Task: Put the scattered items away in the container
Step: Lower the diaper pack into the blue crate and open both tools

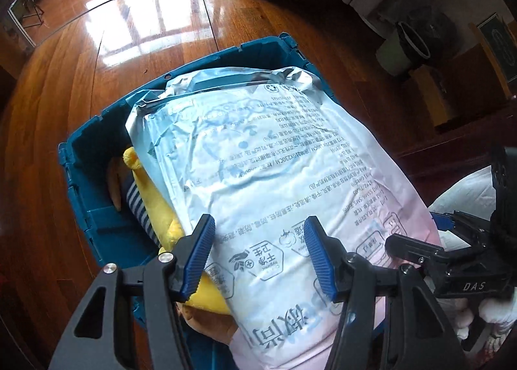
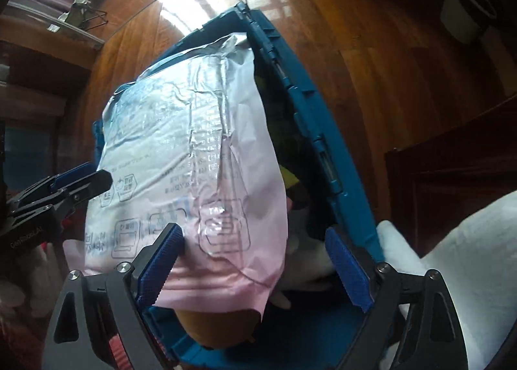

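from the left wrist view, my left gripper [image 1: 260, 252] hangs over the near end of the big printed plastic package [image 1: 274, 169], fingers spread apart, nothing between them that i can call a grip. the package lies across the top of the blue container [image 1: 97, 182], which sits on the wooden floor [image 1: 64, 63]. a yellow plush toy [image 1: 155, 208] is tucked under the package's left side, inside the bin. the right gripper [image 1: 446, 224] shows at the right edge; i cannot tell its fingers from here.

from the right wrist view, my right gripper [image 2: 258, 247] has its fingers wide apart, the left pad close against the pink end of the package [image 2: 194, 150], the right pad near the container's rim [image 2: 290, 86]. nothing is clamped. white cloth [image 2: 468, 257] lies just outside the bin at right.

i judge this the seating step: the package rests on top rather than down inside. next i'd press it in evenly with both grippers, then look to the cloth outside.
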The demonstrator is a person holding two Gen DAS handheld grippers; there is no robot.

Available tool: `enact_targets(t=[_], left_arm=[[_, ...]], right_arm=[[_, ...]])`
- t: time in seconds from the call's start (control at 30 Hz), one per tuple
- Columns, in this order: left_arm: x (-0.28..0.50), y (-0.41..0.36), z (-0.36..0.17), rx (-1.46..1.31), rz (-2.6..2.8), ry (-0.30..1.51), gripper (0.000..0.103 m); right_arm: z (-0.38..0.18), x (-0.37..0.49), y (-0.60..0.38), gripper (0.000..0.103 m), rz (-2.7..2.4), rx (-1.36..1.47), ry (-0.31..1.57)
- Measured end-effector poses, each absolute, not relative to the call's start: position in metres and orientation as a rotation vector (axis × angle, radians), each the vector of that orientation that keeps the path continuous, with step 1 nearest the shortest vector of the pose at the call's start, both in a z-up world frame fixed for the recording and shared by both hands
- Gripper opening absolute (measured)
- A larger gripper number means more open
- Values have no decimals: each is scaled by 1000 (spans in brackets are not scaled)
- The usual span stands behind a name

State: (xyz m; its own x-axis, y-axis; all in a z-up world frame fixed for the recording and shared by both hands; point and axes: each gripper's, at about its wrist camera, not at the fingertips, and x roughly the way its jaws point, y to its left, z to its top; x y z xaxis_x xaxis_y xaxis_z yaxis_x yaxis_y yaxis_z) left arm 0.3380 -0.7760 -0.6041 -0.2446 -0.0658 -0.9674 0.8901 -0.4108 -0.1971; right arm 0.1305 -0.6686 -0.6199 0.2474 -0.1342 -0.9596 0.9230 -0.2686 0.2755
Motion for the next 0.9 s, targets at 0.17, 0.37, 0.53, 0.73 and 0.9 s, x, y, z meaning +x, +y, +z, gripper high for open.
enact_targets(t=[0.17,0.37,0.53,0.73,0.9], left_arm=[[377,-785,-595,1251,-1683,1093,56],[380,-801,-604,1240,-1680,1084,56],[366,-811,-609,1223,-1735,1074,56],[362,-817,-632,1252,-1719,1116,56],[367,-815,-627,1245,-1730,1122,56]], right_arm=[[-557,149,-677,68,-1259,1362,736],[-622,170,-726,65,-1203,1383,777],[-679,156,-746,67,-1232,1484,742],[-688,163,-747,101,-1222,1531,701],[-696,167,-747,103,-1210,1609,647]])
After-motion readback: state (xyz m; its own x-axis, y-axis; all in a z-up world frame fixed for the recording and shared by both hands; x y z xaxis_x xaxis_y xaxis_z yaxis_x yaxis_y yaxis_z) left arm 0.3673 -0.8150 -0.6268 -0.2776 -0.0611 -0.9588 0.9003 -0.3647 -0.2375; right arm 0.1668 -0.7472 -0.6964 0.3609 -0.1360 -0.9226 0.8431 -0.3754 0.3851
